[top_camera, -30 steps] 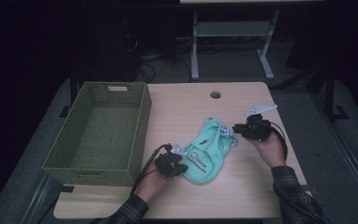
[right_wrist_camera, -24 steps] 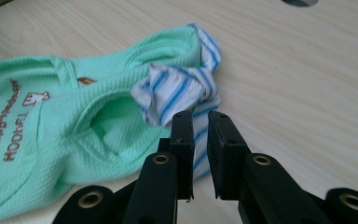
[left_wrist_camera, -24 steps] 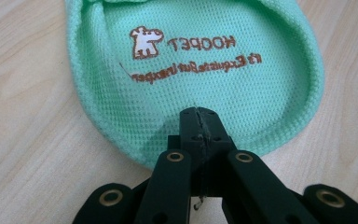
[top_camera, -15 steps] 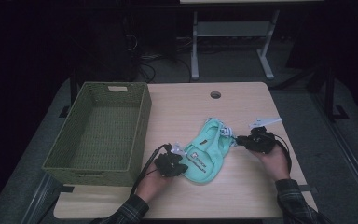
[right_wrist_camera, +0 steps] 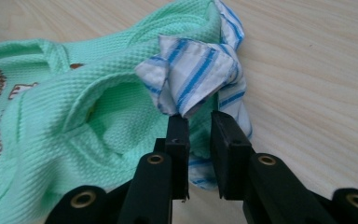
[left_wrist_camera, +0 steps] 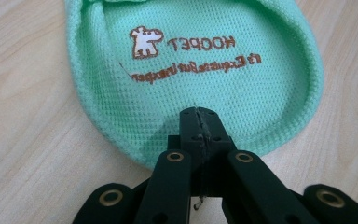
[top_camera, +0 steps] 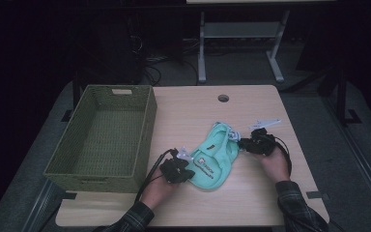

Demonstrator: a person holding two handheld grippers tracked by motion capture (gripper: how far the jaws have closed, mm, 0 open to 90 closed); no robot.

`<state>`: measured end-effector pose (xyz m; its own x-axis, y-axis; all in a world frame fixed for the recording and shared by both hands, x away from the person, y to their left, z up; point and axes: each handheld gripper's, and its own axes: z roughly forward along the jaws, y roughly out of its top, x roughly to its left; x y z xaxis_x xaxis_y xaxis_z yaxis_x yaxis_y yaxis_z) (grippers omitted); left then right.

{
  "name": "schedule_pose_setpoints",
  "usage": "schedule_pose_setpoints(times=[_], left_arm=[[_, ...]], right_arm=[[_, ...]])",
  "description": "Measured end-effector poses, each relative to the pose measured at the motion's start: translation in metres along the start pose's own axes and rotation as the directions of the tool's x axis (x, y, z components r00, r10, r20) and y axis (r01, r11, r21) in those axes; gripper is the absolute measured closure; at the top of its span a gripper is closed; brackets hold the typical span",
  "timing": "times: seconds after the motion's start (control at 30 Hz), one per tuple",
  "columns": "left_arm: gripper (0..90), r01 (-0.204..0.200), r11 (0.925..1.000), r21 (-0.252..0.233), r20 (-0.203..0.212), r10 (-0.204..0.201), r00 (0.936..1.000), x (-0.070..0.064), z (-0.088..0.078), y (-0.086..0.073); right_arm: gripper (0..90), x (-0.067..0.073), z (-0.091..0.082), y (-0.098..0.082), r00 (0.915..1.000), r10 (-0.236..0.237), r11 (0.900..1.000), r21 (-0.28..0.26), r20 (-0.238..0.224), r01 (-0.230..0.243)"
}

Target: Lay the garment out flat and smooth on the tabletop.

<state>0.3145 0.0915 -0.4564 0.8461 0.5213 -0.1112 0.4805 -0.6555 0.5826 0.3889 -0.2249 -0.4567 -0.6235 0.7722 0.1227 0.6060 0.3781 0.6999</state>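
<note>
**Two grippers at a small green garment on the table**

A small mint-green garment [top_camera: 213, 157] lies flat on the wooden table [top_camera: 251, 203], to the right of the woven basket [top_camera: 101, 140] and well apart from it. It carries brown printed words and a small animal figure. At its far end from the basket there is a white collar with blue stripes [right_wrist_camera: 193, 77].

The left gripper [top_camera: 176, 170] is at the garment's edge that is nearest to the basket. Its jaws are fully closed, and in the left gripper view their tips pinch the hem of the green cloth between them.

The right gripper [top_camera: 251, 143] is at the garment's other end, beside the striped collar. Its jaws have just been opening a little. In the right gripper view a narrow gap stands between them, with striped cloth lying in this gap and just behind the tips. The pads do not press on the cloth.

The basket stands at the left edge of the table.
</note>
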Motion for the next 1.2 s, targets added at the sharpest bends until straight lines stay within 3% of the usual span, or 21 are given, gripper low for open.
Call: schedule_pose_setpoints(times=[0.27, 0.43, 0.63, 0.87, 1.2], left_arm=[[89.4, -0.001, 1.0000, 0.000, -0.001, 0.001, 1.0000, 0.000, 0.000, 0.000], [89.4, -0.002, 1.0000, 0.000, -0.002, 0.002, 1.0000, 0.000, 0.000, 0.000], [89.4, -0.002, 1.0000, 0.001, -0.001, 0.002, 1.0000, 0.000, 0.000, 0.000], [89.4, -0.004, 1.0000, 0.002, -0.004, 0.004, 1.0000, -0.001, 0.000, 0.000], [89.5, -0.003, 1.0000, 0.002, -0.007, 0.003, 1.0000, -0.001, 0.000, 0.000]], right_arm=[[74.3, -0.005, 0.012, -0.007, 0.9998, -0.010, 1.000, 0.014, 0.015, 0.010], [83.0, -0.004, 0.012, -0.008, 0.9994, -0.028, 1.000, 0.010, 0.022, 0.028], [85.0, -0.004, 0.006, -0.007, 0.9991, -0.033, 0.999, -0.005, 0.027, 0.033], [85.0, -0.012, -0.013, -0.007, 0.9993, -0.018, 0.998, -0.051, 0.032, 0.020], [84.7, -0.032, -0.013, -0.021, 0.9984, 0.000, 1.000, -0.020, 0.057, 0.001]])
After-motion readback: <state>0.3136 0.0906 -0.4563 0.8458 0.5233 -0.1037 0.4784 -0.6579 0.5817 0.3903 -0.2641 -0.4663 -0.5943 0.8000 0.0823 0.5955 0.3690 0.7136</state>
